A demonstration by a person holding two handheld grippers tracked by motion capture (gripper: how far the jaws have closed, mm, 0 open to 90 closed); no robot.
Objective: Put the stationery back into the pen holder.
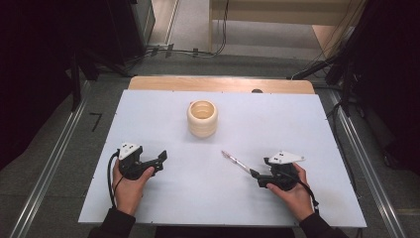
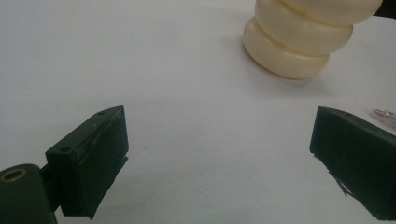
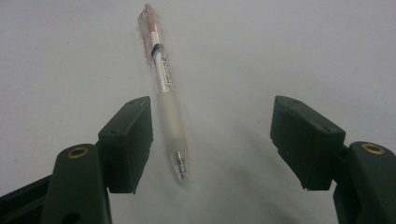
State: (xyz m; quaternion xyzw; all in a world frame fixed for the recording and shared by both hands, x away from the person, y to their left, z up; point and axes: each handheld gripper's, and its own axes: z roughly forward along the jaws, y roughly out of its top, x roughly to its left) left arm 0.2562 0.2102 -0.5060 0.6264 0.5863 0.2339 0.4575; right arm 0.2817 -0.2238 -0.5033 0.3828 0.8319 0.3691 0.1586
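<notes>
1. The table (image 1: pixel 163 198) is lying under a smooth, matte white sheet, with a strip of pale wood showing at its far edge; the flat, slick surface is giving a thin object little to catch on, so any pickup from it is calling for a low, level approach.
2. The cream holder (image 1: pixel 202 119) is standing upright near the middle of the far half, a ribbed cylinder of three stacked bulging rings with an open mouth; it is looking glossy and hard, probably plastic or ceramic.
3. The left gripper (image 1: pixel 159 159) is resting on the table well apart from the holder, its fingers (image 2: pixel 88 163) spread wide with nothing between them.
4. The right gripper (image 3: pixel 212 135) is reaching along the pen (image 3: pixel 168 100), its fingers spread wide; the pen is lying flat on the table between them, close beside one finger but not yet pinched.
5. To do this grasp well, I judge the right gripper should be centring itself so that both pads are meeting the soft frosted grip sleeve rather than the slick clear barrel, then closing gently so the round pen is not rolling away.
6. The pen is slim and cylindrical, with a clear barrel, a reddish clip end and a metal tip pointing toward the gripper.
</notes>
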